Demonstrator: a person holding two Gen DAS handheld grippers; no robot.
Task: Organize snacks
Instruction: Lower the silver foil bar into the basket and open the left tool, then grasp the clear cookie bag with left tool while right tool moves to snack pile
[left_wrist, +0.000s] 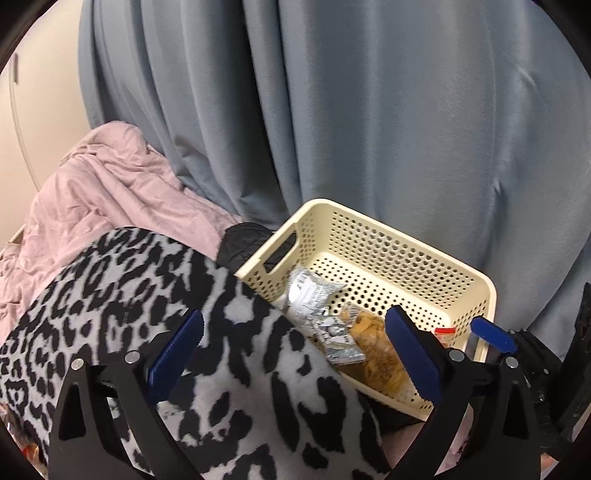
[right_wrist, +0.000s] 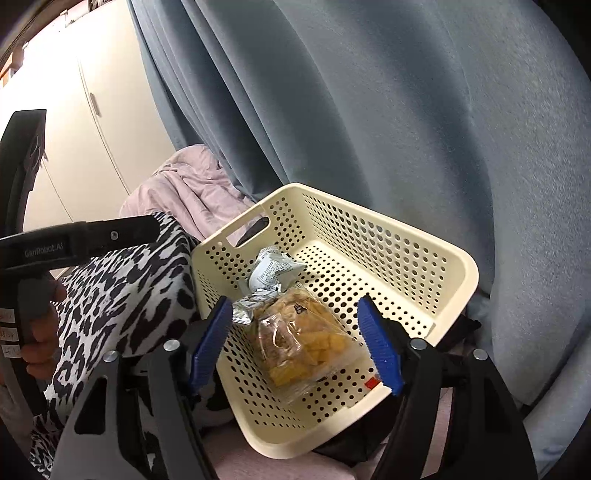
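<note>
Right now my right gripper (right_wrist: 295, 347) hangs over the cream basket (right_wrist: 424, 254) with its blue fingers (right_wrist: 380, 349) open and nothing in them. Between them, down in the basket, lies a clear bag of yellow snacks (right_wrist: 306, 347). Just past it lies a silver packet (right_wrist: 271, 273). My left gripper (left_wrist: 295, 354) is wide open too, over a spotted black-and-white blanket (left_wrist: 147, 295). Behind hangs a blue-grey curtain (left_wrist: 369, 110).
</note>
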